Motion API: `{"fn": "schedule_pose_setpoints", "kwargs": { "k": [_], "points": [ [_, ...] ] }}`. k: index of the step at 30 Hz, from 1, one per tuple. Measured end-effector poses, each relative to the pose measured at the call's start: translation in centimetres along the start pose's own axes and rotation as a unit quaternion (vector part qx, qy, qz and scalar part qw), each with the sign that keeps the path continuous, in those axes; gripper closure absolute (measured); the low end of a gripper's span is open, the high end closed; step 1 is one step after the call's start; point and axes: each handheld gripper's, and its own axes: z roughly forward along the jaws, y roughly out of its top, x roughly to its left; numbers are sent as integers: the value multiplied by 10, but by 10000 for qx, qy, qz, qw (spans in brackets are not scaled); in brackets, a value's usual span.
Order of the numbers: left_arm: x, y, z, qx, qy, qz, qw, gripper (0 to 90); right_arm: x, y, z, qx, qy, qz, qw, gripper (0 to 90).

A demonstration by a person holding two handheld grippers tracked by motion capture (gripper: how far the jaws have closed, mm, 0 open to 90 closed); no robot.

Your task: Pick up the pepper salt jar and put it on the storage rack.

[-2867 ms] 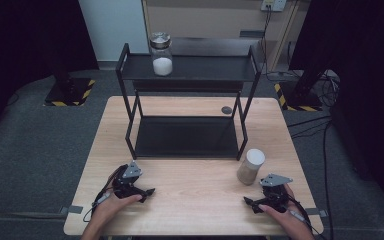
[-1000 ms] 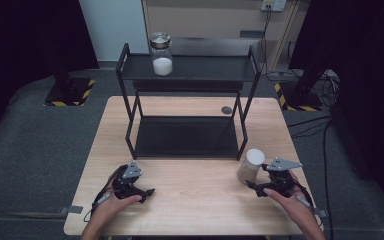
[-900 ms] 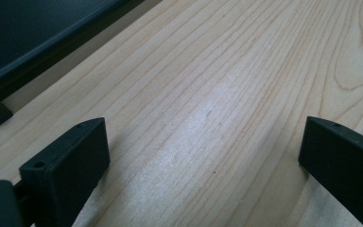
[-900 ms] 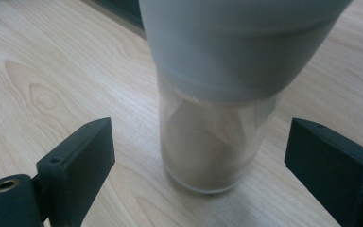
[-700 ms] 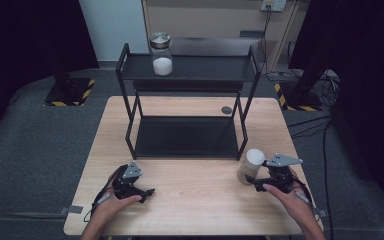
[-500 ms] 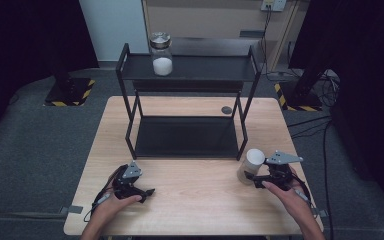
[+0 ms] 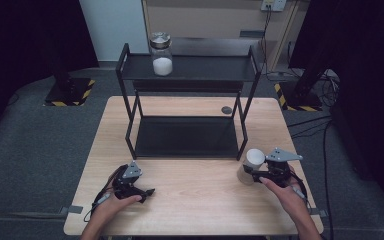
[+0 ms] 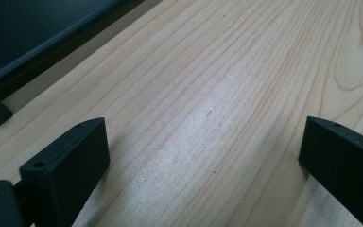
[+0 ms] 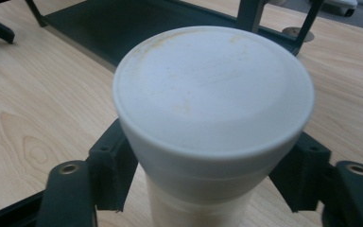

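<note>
A pale jar with a white lid point(image 7: 254, 157) stands on the wooden table point(image 7: 195, 200) at the front right, just outside the rack's front right leg. My right gripper point(image 7: 250, 173) comes at it from the right. Its jaws have just been closing and now press on the jar's sides under the lid point(image 9: 212, 90); the right gripper point(image 9: 207, 168) is shut on it. My left gripper point(image 7: 145, 190) lies on the table at the front left. Its left gripper point(image 8: 203, 156) jaws stand wide apart over bare wood.
A black two-tier rack point(image 7: 187, 135) stands across the middle of the table. A glass jar with white powder point(image 7: 161, 55) sits on its top shelf. A small dark disc point(image 7: 226, 109) lies behind the rack. Dark curtains and cables surround the table.
My right gripper came forward from the table's front edge to the jar, and its jaws closed on the jar's sides. The left gripper has not moved.
</note>
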Motion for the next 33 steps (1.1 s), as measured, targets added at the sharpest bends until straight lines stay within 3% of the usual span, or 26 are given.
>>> {"fn": "schedule_pose_setpoints", "kwargs": {
  "k": [7, 13, 25, 33],
  "points": [
    [0, 0, 0, 1, -4, 1, 10000, 13, 8, -7, 0, -155, -148, -22, 9998, 351],
    [1, 0, 0, 2, -12, 0, 10000, 13, 14, -2, -1, -100, -223, -68, 9997, 353],
    [1, 0, 0, 3, -14, 0, 10000, 12, 15, 18, 6, -16, 320, -358, 9988, 353],
    [1, 0, 0, 1, -14, 0, 10000, 12, 15, 31, 18, 43, 522, -478, 9975, 353]
  ]
}}
